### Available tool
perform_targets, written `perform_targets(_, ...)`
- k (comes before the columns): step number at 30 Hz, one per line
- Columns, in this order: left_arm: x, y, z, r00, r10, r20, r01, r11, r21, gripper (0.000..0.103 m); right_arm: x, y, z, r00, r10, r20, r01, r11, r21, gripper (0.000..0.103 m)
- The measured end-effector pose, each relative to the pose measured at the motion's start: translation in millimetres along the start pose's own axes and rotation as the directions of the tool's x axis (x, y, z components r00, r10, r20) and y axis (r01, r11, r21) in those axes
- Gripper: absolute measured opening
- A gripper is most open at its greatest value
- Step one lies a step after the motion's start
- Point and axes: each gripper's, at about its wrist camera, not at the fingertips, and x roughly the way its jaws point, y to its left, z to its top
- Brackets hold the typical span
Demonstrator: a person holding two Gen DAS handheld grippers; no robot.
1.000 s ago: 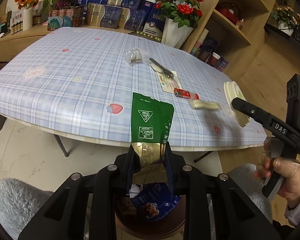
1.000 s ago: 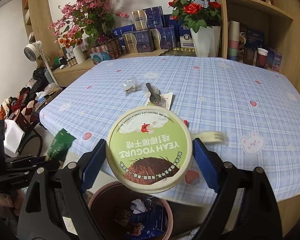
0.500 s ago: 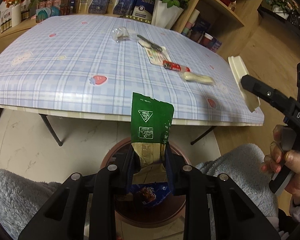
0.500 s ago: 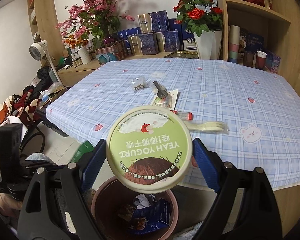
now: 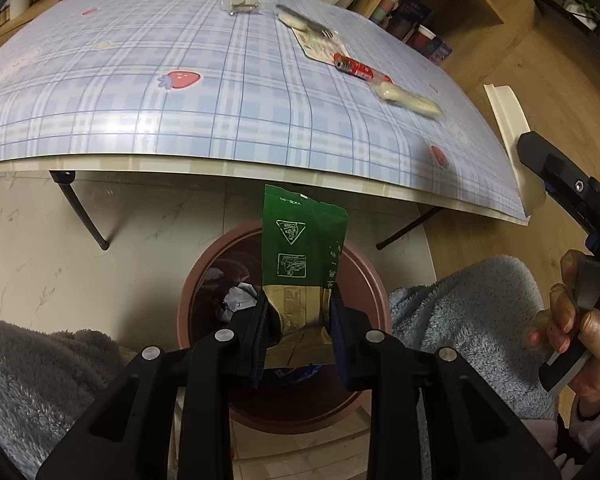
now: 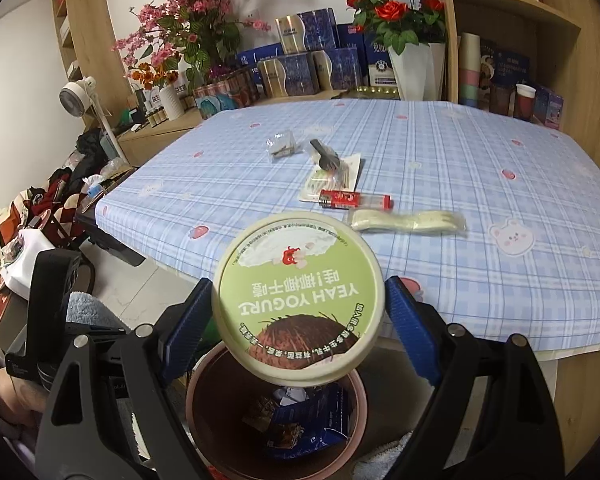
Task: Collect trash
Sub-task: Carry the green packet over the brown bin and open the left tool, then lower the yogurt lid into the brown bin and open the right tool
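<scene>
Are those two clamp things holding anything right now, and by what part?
Yes. The left gripper pinches the green wrapper by its gold lower end; the right gripper clamps the yogurt lid across its rim.

I read "YEAH YOGURT", upside down, on the green yogurt lid [image 6: 298, 298]; other print there is too small.

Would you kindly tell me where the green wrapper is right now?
In the left wrist view, the green wrapper is pinched in the left hand-held gripper, directly over the open brown bin, just below the table edge.
</scene>
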Motion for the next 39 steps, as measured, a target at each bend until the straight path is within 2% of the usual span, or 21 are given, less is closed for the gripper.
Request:
perform_targets(5, 5, -4, -2, 1.000, -0.012, -0.019, 0.012, 0.999, 0.031, 0.034, 5, -2, -2, 1.000, 0.009, -0.007, -0.009, 1.000, 0.030, 0.085)
perform_targets(9, -1, -4, -1, 1.000, -0.009, 0.016, 0.009, 0.999, 0.034, 0.056, 8, 0, -5, 1.000, 0.010, -0.019, -0.009, 1.000, 0.028, 0.085)
perform_targets(11, -6, -2, 1, 0.999, -0.005, 0.037, 0.005, 1.000, 0.017, 0.058, 10, 1, -7, 1.000, 0.012, -0.025, -0.011, 0.999, 0.030, 0.085)
perform_targets(14, -16, 6, 5, 0.996, 0.036, 0.076, -0.034, 0.999, -0.028, 0.072, 12, 3, -9, 0.999, 0.014, -0.032, -0.013, 1.000, 0.029, 0.085)
perform_targets(16, -27, 12, 8, 0.991, 0.076, 0.110, -0.070, 0.996, -0.056, 0.077, 13, 5, -11, 0.999, 0.014, -0.040, -0.013, 1.000, 0.019, 0.085)
perform_targets(18, -43, 17, 12, 0.977, 0.122, 0.175, -0.108, 0.990, -0.087, 0.086, 17, 8, -15, 0.998, 0.010, -0.060, -0.009, 1.000, 0.006, 0.085)
perform_targets(20, -56, 21, 15, 0.960, 0.161, 0.227, -0.140, 0.985, -0.105, 0.091, 22, 12, -17, 0.997, 0.009, -0.080, -0.009, 1.000, -0.001, 0.085)
perform_targets(24, -80, 29, 22, 0.909, 0.270, 0.318, -0.233, 0.961, -0.149, 0.095, 30, 22, -21, 0.995, 0.014, -0.103, -0.017, 1.000, -0.025, 0.085)
perform_targets(27, -90, 33, 23, 0.877, 0.320, 0.357, -0.276, 0.946, -0.172, 0.096, 37, 27, -29, 0.991, 0.022, -0.132, -0.027, 0.999, -0.038, 0.085)
perform_targets(30, -92, 33, 22, 0.844, 0.387, 0.372, -0.347, 0.922, -0.171, 0.097, 44, 33, -37, 0.985, 0.028, -0.170, -0.038, 0.998, -0.052, 0.085)
perform_targets(33, -93, 34, 20, 0.829, 0.408, 0.383, -0.374, 0.913, -0.163, 0.097, 48, 37, -44, 0.981, 0.026, -0.194, -0.041, 0.997, -0.072, 0.085)
perform_targets(39, -95, 36, 18, 0.814, 0.423, 0.397, -0.394, 0.905, -0.158, 0.097, 58, 42, -53, 0.972, 0.026, -0.235, -0.047, 0.995, -0.084, 0.085)
